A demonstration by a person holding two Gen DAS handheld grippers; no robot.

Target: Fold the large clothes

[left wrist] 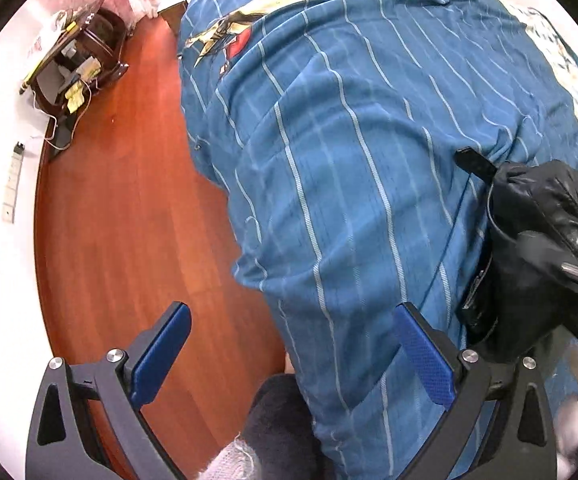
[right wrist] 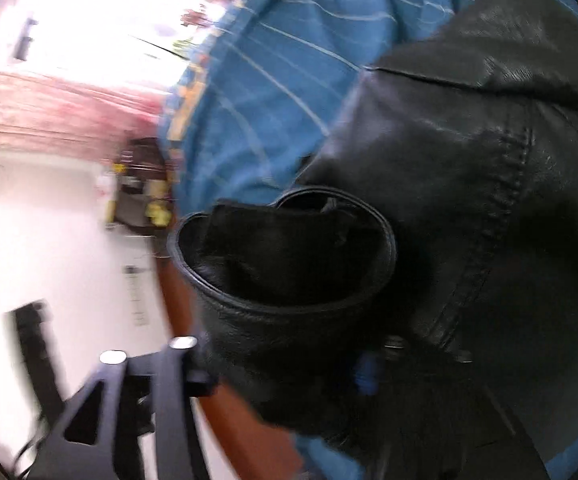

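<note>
The left tongs are seen spread wide, blue pads well apart and nothing held between them, hovering over the edge of the bed where the blue striped bedcover drapes toward the red-brown wooden floor. A printed figure with script lettering is spotted on the far part of the cover. At the right side of the left wrist view, the black leather jacket is bunched on the bedcover, with the right tongs blurred against it. From the right wrist view, the jacket fills most of the frame, a sleeve cuff opening gaping toward the camera, stitched seams visible across the leather. The right tongs are pressed into the leather just below the cuff; one blue pad is glimpsed against the material, the fingers appear closed onto the jacket, though motion blur softens the detail. A dark wooden stand cluttered with small items is noted by the white wall, well apart from the bed.
</note>
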